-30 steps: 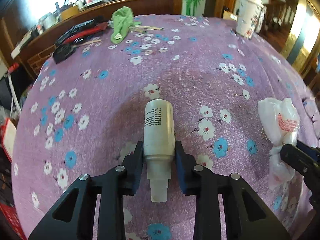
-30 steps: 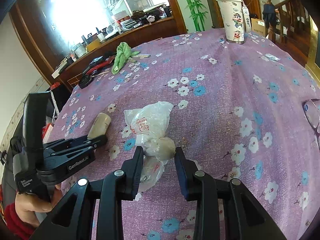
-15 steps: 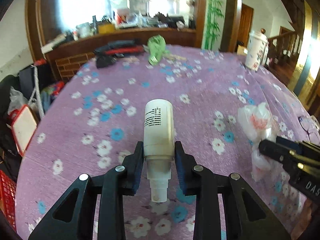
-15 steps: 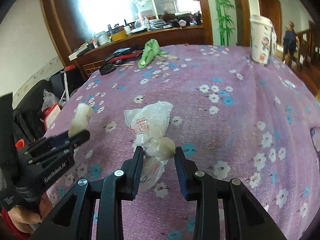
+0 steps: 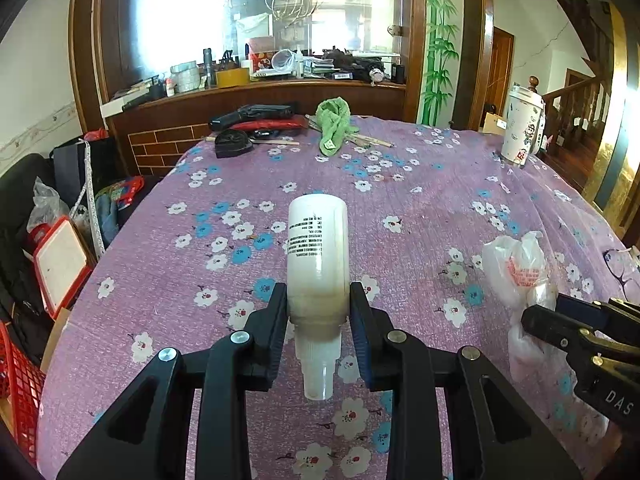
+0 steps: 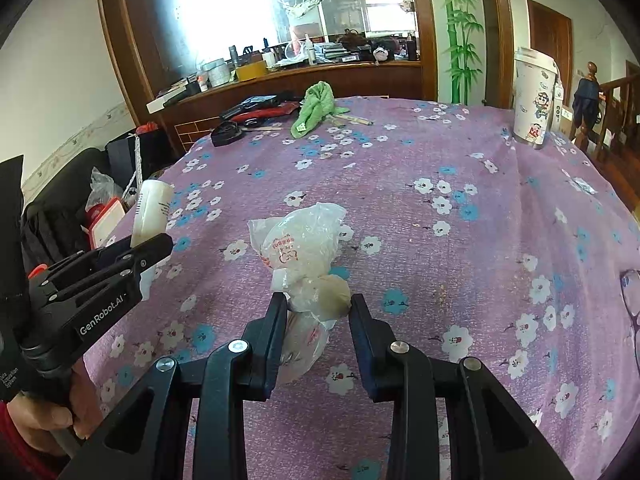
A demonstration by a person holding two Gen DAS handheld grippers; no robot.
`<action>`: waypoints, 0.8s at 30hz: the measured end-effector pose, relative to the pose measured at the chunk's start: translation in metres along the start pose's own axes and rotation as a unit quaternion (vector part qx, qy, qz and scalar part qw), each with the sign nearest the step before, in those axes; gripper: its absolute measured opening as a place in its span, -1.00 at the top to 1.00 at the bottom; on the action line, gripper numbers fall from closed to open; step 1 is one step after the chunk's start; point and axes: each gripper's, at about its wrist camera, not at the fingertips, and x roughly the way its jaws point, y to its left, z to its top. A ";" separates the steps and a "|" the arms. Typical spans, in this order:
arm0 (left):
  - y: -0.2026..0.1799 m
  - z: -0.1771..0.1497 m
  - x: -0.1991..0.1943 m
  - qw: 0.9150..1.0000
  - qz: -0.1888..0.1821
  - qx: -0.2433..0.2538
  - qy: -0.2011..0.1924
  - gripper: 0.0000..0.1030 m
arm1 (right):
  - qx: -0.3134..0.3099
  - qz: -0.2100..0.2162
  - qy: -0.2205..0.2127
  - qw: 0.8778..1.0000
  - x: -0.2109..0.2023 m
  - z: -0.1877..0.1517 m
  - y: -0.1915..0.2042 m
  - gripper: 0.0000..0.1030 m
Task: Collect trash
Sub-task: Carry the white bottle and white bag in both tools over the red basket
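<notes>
Both pieces of trash are already picked up, so the gathering half looks done and the disposal half is left. The left gripper (image 5: 319, 318) is clamped on a white cylindrical plastic bottle with black printed text (image 5: 318, 256): the pads press its lower body just above the neck, the nozzle end hangs back between the fingers toward the camera, and the flat base sticks out ahead of the jaws, clear of the purple flowered tablecloth (image 5: 420, 216). The right gripper (image 6: 319, 310) is clamped on a crumpled translucent white plastic bag with red print (image 6: 298, 246): a tan lump inside the bag sits squeezed between the fingertips, the knotted bulk bulges ahead of the jaws, and a loose tail droops below and behind them.

No bin or trash container shows in either view, so where these 2 items must go cannot be told. My judgement is that what is left is carrying both to a receptacle and releasing them.

Ahead of both jaws, well apart, a tall white paper cup with cartoon print (image 6: 534, 100) and a crumpled green cloth (image 5: 334, 124) lie on the table; whether either counts as trash is unclear.
</notes>
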 end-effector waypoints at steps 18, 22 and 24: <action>-0.003 0.001 -0.009 0.999 0.034 0.013 -0.030 0.45 | 0.003 -0.015 -0.010 1.000 0.000 0.001 -0.002 0.34; -0.005 0.001 -0.010 0.998 0.044 0.019 -0.036 0.45 | 0.012 -0.017 -0.009 1.000 0.001 0.000 -0.004 0.34; -0.006 0.000 -0.011 0.998 0.047 0.022 -0.038 0.45 | 0.012 -0.019 -0.010 1.000 0.001 0.001 -0.005 0.34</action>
